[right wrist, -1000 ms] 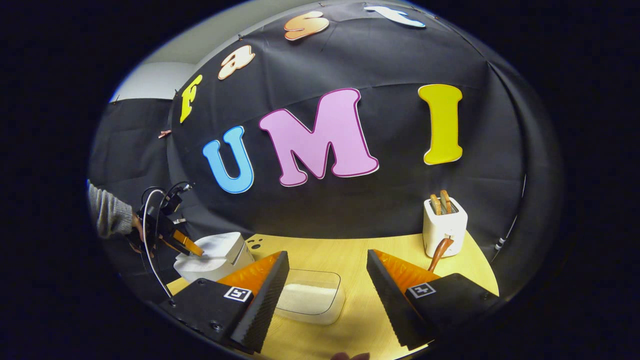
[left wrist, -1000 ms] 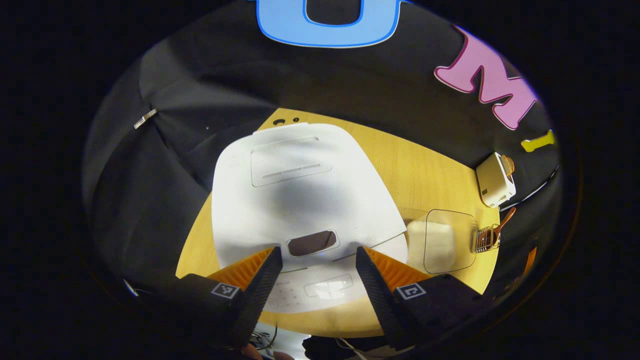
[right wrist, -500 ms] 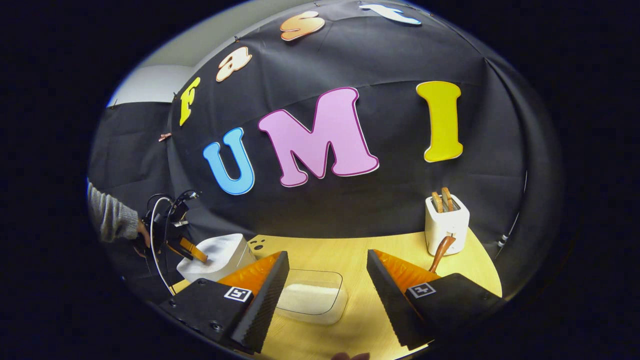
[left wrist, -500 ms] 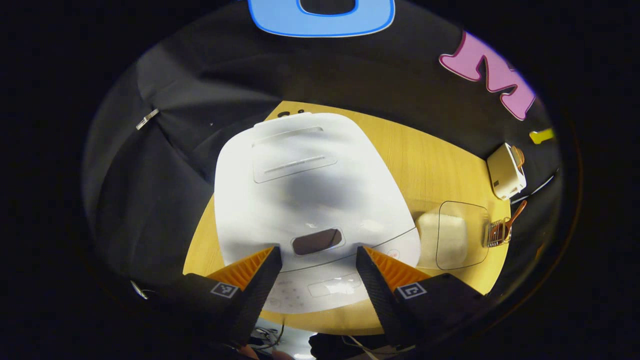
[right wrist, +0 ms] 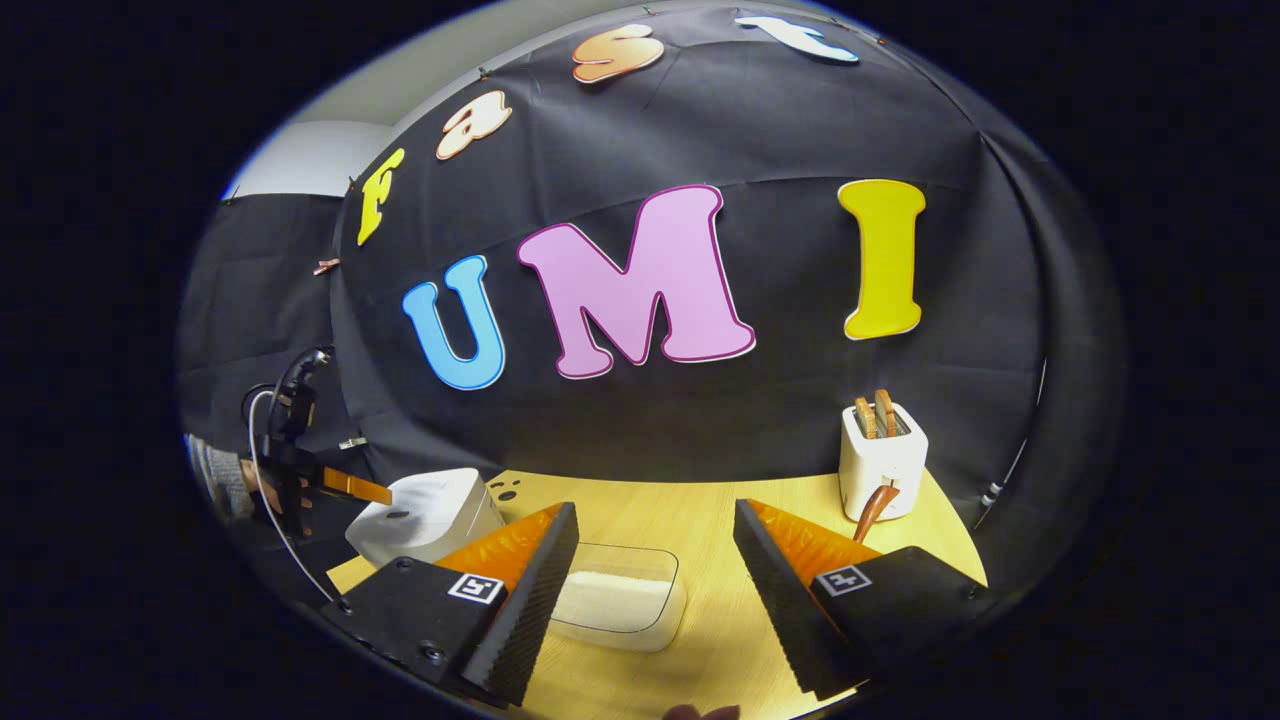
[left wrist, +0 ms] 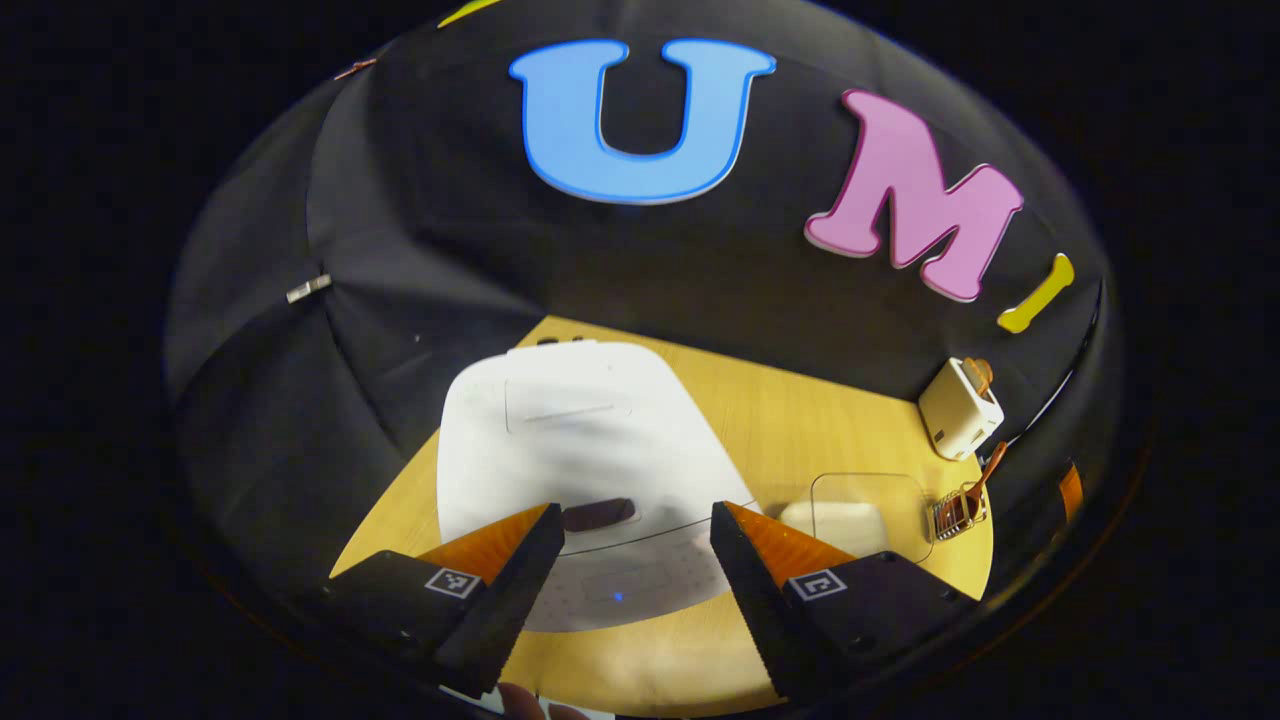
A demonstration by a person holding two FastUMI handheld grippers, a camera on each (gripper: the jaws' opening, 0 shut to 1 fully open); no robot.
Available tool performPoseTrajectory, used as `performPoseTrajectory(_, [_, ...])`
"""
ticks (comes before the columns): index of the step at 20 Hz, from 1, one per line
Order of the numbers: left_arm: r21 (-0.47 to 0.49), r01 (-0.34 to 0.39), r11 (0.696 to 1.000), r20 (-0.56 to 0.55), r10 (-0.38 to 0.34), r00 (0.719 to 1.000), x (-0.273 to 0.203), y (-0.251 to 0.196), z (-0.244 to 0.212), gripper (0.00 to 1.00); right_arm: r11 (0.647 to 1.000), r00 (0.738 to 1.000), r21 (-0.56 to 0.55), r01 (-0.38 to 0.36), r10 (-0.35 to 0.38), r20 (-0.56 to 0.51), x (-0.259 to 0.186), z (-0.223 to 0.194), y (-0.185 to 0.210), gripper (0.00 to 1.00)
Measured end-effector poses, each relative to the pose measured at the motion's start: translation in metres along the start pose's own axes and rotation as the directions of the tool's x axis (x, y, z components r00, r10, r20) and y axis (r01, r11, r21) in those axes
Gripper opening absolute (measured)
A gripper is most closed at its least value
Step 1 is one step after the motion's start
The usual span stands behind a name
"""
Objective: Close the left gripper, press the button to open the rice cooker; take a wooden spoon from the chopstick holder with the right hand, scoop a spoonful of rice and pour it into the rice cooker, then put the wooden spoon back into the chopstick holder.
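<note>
The white rice cooker [left wrist: 580,440] stands on the wooden table [left wrist: 800,400] with its lid down; its dark button [left wrist: 597,514] sits at the lid's front edge. My left gripper [left wrist: 635,520] hovers open just before that button, fingers spread to either side. In the right gripper view the cooker [right wrist: 425,515] is at the left, with the left gripper [right wrist: 350,487] beside it. The wooden spoon [left wrist: 985,475] stands in the wire chopstick holder [left wrist: 955,510]. My right gripper [right wrist: 655,515] is open and holds nothing, above the clear rice container [right wrist: 615,600]. The spoon's handle [right wrist: 873,510] rises past its right finger.
A white toaster [right wrist: 882,455] with two slices stands at the back right, behind the spoon. The rice container [left wrist: 850,515] lies between cooker and chopstick holder. A sleeved hand [right wrist: 215,480] holds the left gripper. Black cloth walls close the table's far side.
The left gripper has drawn back and tilted up, so the cooker looks smaller and lower in its view. It stays open. The right gripper has hardly moved.
</note>
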State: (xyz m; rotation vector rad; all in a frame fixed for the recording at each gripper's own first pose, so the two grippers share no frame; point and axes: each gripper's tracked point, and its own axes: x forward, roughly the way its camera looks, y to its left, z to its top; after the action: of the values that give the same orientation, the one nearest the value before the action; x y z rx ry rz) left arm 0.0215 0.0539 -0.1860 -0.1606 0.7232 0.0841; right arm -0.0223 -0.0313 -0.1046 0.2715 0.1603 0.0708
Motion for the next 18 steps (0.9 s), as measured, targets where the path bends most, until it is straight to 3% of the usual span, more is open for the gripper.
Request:
performPoseTrajectory(4, [0.025, 0.127, 0.992, 0.219, -0.129, 0.967, -0.032, -0.038, 0.029, 0.95, 1.000, 1.000, -0.022, 0.014, -0.014, 0.016, 0.000, 0.012, 0.007, 0.96])
performPoseTrajectory(10, [0.016, 0.188, 0.982, 0.424, -0.177, 0.888, -0.070, -0.036, 0.059, 0.95, 0.998, 0.998, -0.043, 0.055, -0.054, 0.026, -0.004, 0.022, 0.012, 0.96])
performPoseTrajectory(13, [0.053, 0.205, 0.977, 0.462, -0.206, 0.862, -0.082, -0.040, 0.063, 0.95, 0.996, 0.997, -0.054, 0.076, -0.074, 0.027, -0.009, 0.021, 0.010, 0.96])
performPoseTrajectory(18, [0.066, 0.248, 0.967, 0.474, -0.249, 0.844, -0.080, -0.054, 0.068, 0.95, 0.991, 0.993, -0.063, 0.114, -0.112, 0.030, -0.012, 0.026, 0.012, 0.96])
